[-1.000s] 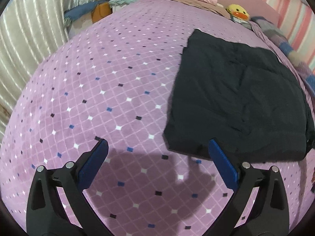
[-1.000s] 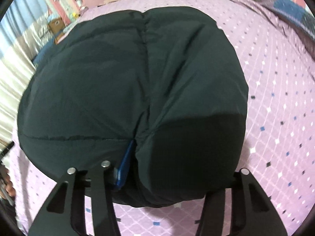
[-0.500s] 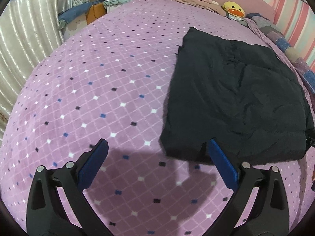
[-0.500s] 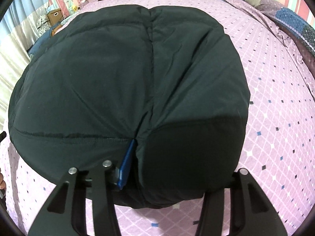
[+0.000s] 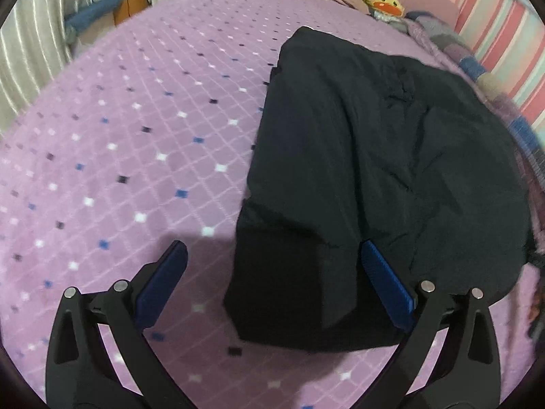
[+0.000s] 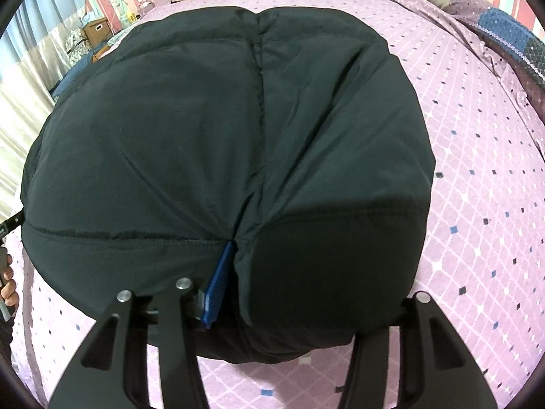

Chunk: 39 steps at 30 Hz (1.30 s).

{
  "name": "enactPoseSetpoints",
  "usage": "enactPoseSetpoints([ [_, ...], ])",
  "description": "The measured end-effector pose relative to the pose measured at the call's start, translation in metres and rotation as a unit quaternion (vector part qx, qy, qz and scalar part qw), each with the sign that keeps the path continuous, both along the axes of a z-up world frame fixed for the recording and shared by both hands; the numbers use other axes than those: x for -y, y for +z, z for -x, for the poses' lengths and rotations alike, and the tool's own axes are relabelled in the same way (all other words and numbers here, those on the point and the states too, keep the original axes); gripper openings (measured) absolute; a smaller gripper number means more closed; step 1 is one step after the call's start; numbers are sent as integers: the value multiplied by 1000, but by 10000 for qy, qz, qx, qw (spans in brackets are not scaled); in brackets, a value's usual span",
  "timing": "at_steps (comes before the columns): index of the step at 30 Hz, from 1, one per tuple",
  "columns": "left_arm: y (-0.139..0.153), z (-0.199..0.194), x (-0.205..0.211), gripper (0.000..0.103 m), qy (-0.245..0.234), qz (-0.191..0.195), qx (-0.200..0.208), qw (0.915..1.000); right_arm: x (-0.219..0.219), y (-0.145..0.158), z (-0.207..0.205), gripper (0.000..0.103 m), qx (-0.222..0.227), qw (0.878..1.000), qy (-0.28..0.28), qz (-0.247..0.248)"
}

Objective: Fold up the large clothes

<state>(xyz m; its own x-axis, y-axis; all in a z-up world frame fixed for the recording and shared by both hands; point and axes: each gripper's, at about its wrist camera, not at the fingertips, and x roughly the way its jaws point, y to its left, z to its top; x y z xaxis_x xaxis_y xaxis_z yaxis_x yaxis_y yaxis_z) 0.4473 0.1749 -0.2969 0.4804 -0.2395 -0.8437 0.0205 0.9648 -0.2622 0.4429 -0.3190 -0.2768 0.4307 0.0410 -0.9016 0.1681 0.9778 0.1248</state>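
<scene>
**Both claws at the near edge of the folded garment**

Left gripper (image 5: 272, 266), seen from its own wrist, stands released: the black garment (image 5: 385, 156) on the purple bedspread (image 5: 129, 143) has its near corner between the blue pads, neither pressing.

Right gripper (image 6: 306, 272), in its wrist view, is clenched on the garment's (image 6: 221, 136) bunched near edge, its left pad (image 6: 218, 283) tucked in a fold.

Even indoor lighting, strong fisheye bending at the rims.
Motion blur is softening the bedspread (image 5: 112, 156); a shadow is lying under the left gripper (image 5: 272, 255).
</scene>
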Motion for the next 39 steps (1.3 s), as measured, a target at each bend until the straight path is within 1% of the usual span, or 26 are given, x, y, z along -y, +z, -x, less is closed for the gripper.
enactPoseSetpoints([
  [2,-8,-5,-2,100,-115,531,-164,9984,1,-1,0,51,7,10000,5,-1],
  [3,-11,-5,-1,100,-153,631,-194,9977,2,-2,1,51,13,10000,7,-5],
  [10,-16,-1,13,100,-620,774,-181,9949,9,-7,4,52,78,9999,7,-126],
  [14,-16,0,22,100,-870,1117,-265,9896,13,-9,6,52,121,9998,-10,-180],
  [16,-18,-7,28,100,-840,1107,-302,9898,16,-10,7,53,135,9997,-28,-222],
  [20,-18,-29,34,100,-724,1355,-414,9873,22,-12,7,54,131,9995,-32,-277],
  [22,-16,-41,42,100,-747,1338,-470,9871,25,-12,7,54,119,9995,-25,-306],
  [24,-15,-49,50,100,-748,1215,-535,9883,28,-12,6,54,111,9993,-37,-357],
  [25,-14,-51,57,100,-751,1040,-559,9902,30,-12,6,55,108,9992,-49,-381],
  [27,-10,-51,69,100,-742,682,-471,9938,32,-12,7,55,102,9992,-65,-392],
  [29,-2,-45,85,95,-779,176,-244,9965,33,-13,6,55,81,9992,-79,-381],
  [30,1,-44,92,91,-791,-3,-174,9967,34,-13,5,55,70,9993,-68,-364],
  [31,5,-43,96,88,-805,-138,-131,9966,34,-13,5,55,63,9994,-58,-340],
  [34,12,-45,112,82,-819,-580,-83,9949,34,-13,5,55,51,9995,-62,-301],
  [39,18,-51,133,82,-773,-1125,-75,9906,29,-12,4,55,12,9996,-131,-268],
])
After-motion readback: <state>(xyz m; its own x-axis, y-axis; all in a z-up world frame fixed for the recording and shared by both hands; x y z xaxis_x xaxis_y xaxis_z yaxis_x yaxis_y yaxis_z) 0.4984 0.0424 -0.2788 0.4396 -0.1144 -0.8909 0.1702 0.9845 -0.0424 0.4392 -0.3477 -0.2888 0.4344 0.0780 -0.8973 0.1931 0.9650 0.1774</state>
